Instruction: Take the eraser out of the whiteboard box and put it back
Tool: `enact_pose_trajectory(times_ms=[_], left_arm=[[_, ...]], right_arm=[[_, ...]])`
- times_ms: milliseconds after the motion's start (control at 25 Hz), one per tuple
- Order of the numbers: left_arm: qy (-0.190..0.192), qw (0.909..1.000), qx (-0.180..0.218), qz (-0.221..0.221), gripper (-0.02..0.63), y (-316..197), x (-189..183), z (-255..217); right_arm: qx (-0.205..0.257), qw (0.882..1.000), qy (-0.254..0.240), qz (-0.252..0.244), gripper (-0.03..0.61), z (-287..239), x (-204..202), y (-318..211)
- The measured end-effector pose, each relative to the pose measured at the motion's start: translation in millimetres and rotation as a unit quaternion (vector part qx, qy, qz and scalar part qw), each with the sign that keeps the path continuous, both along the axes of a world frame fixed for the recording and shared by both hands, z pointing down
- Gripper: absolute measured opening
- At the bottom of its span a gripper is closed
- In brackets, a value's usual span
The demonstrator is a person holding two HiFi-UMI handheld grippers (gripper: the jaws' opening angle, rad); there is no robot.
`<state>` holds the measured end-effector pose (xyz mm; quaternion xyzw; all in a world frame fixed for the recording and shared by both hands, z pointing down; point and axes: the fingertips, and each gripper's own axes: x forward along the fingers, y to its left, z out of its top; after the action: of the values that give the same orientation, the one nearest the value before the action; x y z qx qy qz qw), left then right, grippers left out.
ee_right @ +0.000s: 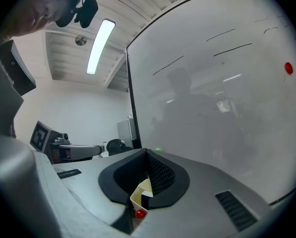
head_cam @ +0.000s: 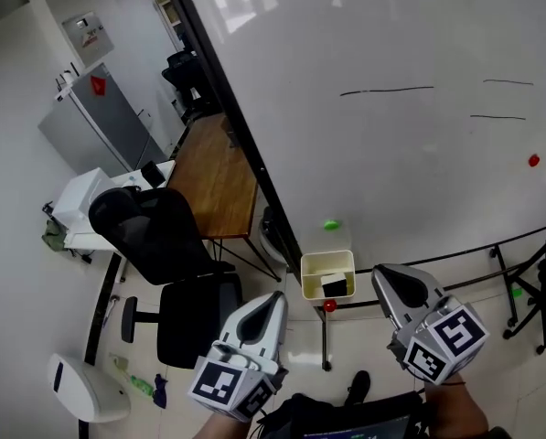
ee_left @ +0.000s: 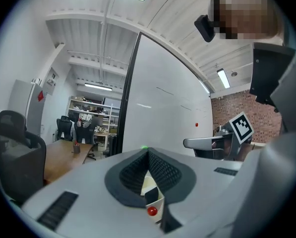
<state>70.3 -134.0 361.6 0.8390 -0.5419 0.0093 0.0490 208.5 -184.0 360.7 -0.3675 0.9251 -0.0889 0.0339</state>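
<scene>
Whiteboard box (head_cam: pixel 327 258): cream, open-topped, fixed at the lower edge of the whiteboard (head_cam: pixel 391 135), above a small red knob (head_cam: pixel 328 306). Contents: one eraser (head_cam: pixel 335 287), dark, standing at the right side of the box's near end; the rest of the interior shows bare cream wall. No other container can be read clearly. Left gripper (head_cam: pixel 277 298): jaws pressed together at the tips, nothing pinched; it sits lower left of the box in the head view, near it but apart. Right gripper (head_cam: pixel 383 277): jaws pressed together, nothing pinched; it sits just right of the box, apart from it. The eraser thus lies in the box between the two gripper tips and slightly ahead of them, touched by neither. In the left gripper view the box (ee_left: pixel 150 179), with a dark patch at its near end and the red knob (ee_left: pixel 151 210), shows through the hollow behind the closed tips of the left gripper (ee_left: pixel 148 152); the right gripper view gives the same sight past the right gripper (ee_right: pixel 147 152), box (ee_right: pixel 140 192) and knob (ee_right: pixel 140 213). Surroundings: green magnet (head_cam: pixel 331 225) and red magnet (head_cam: pixel 533 161) on the board, black office chair (head_cam: pixel 154 236), wooden desk (head_cam: pixel 213 176)
</scene>
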Motion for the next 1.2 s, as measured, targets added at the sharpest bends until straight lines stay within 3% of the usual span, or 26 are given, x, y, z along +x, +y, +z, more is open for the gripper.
enact_pose_trajectory(times_ms=[200, 440, 640, 920, 1200], left_arm=[[0.021, 0.9998, 0.007, 0.003, 0.028, 40.5, 1.2, -0.2], [0.051, 0.9974, 0.008, 0.050, 0.028, 120.4, -18.5, -8.6], [0.072, 0.9949, -0.012, 0.070, 0.028, 157.4, -21.0, 2.6], [0.065, 0.9949, 0.008, 0.077, 0.028, 203.0, 21.5, -23.0], [0.078, 0.9958, 0.016, 0.046, 0.028, 223.8, 107.8, -31.9]], right_arm=[[0.018, 1.000, 0.006, 0.002, 0.020, -12.2, -2.7, 37.8], [0.011, 1.000, 0.024, 0.016, 0.020, -23.7, -36.2, 120.9], [-0.004, 0.999, 0.030, 0.018, 0.018, -26.0, -42.7, 167.5], [0.016, 0.999, 0.017, 0.028, 0.019, -52.4, 3.5, 217.0], [0.022, 0.999, 0.022, 0.004, 0.018, -56.1, 96.5, 249.2]])
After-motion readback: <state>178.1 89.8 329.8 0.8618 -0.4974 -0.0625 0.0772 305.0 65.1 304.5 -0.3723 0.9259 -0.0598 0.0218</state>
